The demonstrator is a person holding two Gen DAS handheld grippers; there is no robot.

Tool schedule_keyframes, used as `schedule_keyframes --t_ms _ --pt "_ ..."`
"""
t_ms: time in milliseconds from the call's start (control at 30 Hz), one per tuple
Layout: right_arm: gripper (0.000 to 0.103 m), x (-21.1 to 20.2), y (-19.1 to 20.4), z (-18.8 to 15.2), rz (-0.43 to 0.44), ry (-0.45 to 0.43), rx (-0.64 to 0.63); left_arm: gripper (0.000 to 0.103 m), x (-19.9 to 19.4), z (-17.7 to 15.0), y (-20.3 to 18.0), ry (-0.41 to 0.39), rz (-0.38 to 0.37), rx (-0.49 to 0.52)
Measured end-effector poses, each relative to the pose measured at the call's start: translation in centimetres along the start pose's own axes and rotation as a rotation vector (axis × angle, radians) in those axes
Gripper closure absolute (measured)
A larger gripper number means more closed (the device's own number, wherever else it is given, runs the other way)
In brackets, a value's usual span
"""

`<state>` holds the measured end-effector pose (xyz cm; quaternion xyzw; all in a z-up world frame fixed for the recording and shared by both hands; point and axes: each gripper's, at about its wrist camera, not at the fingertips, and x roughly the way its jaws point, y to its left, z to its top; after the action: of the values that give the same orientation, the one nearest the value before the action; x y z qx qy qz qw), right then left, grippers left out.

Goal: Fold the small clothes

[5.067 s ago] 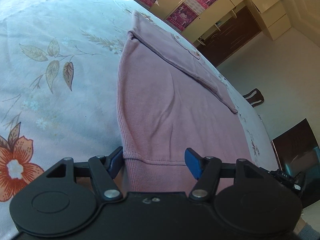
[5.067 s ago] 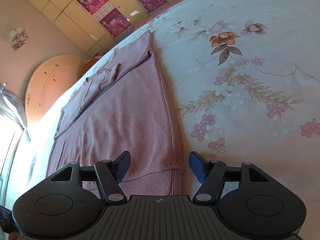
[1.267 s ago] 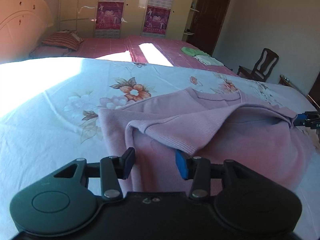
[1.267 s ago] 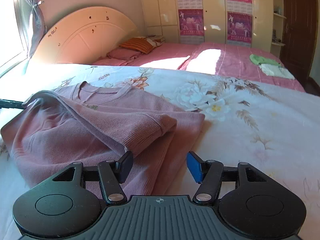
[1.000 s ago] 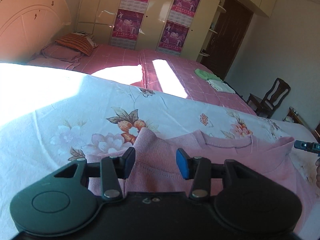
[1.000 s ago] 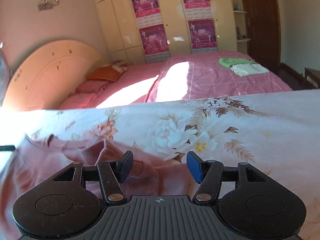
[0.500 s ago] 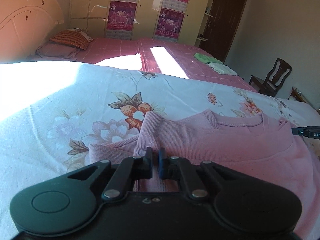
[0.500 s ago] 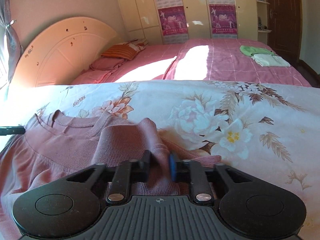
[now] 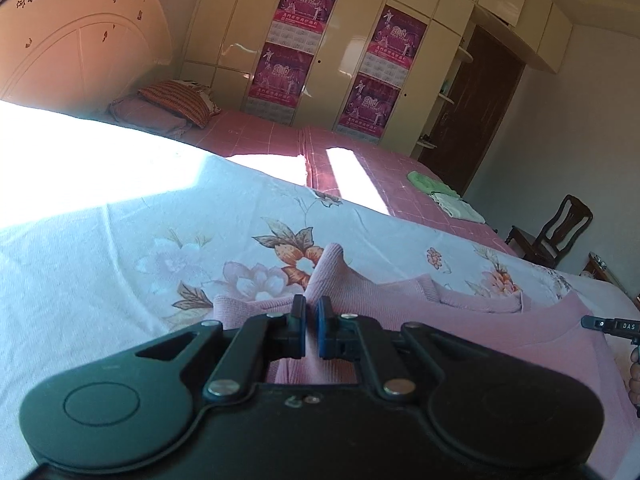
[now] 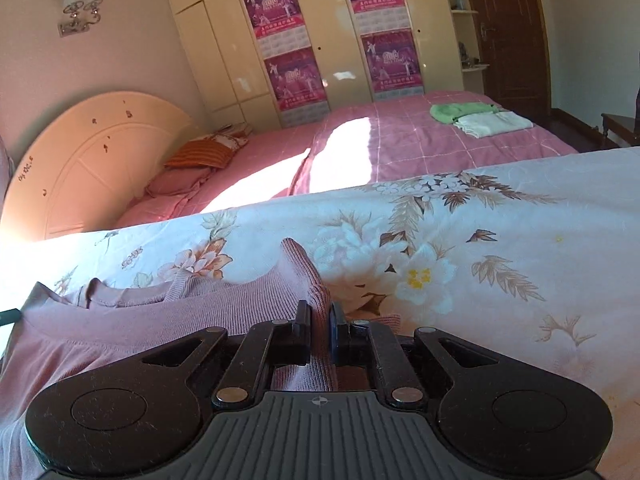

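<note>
While pinched, pink sweater (image 9: 460,332) folds hidden, lower hem cut off

The sweater (image 9: 460,332) is dusty pink with a fine ribbed knit. It lies on a white bedsheet (image 9: 100,264) printed with pale pink and orange-brown flowers and tan leaves. The left gripper (image 9: 310,322) and right gripper (image 10: 320,326) are black, with blue fingers (image 9: 322,328). The far bed (image 10: 420,140) wears a pink checked cover. Magenta posters (image 10: 276,8) hang on cream wardrobe doors (image 10: 208,48).
</note>
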<state>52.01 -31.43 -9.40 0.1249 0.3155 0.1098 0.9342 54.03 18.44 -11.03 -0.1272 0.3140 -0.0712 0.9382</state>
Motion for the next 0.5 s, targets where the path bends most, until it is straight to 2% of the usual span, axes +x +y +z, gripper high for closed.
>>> schedule_keyframes --t_ms 67,133,167,233,267,300,333,367,433,500 --pt "0.095 1.0 -0.1 -0.6 -0.027 0.047 -0.008 0.098 1.4 -0.2 0.1 0.050 0.017 0.000" --pt "0.096 1.7 0.0 -1.1 -0.043 0.063 -0.031 0.097 2.0 -0.9 -0.2 0.042 0.031 0.037" --pt "0.095 2.0 0.1 -1.1 -0.047 0.065 -0.035 0.094 1.9 -1.0 -0.4 0.035 0.038 0.048" --pt "0.095 1.7 0.3 -0.6 -0.051 0.075 -0.035 0.081 1.2 -1.0 -0.6 0.025 0.055 0.050" --pt "0.092 1.0 0.6 -0.4 -0.070 0.071 -0.035 0.062 0.2 -1.0 -1.3 0.014 0.112 0.067" --pt "0.079 0.1 1.1 -0.2 -0.101 0.049 -0.052 0.052 -1.5 -1.1 -2.5 -0.030 0.149 0.114" --pt "0.072 -1.6 2.3 -0.2 -0.110 -0.006 -0.101 0.050 -3.3 -1.4 -3.8 -0.083 0.123 0.151" --pt "0.069 -2.9 3.2 -0.4 -0.068 -0.038 -0.128 0.046 -4.6 -1.8 -5.0 -0.106 0.087 0.158" --pt "0.070 -4.6 5.9 -1.4 0.063 -0.027 -0.135 0.043 -6.3 -3.5 -8.7 -0.103 -0.005 0.151" --pt "0.070 -5.1 9.4 -3.6 0.144 -0.010 -0.214 0.041 -6.5 -5.6 -12.5 -0.084 -0.084 0.187"
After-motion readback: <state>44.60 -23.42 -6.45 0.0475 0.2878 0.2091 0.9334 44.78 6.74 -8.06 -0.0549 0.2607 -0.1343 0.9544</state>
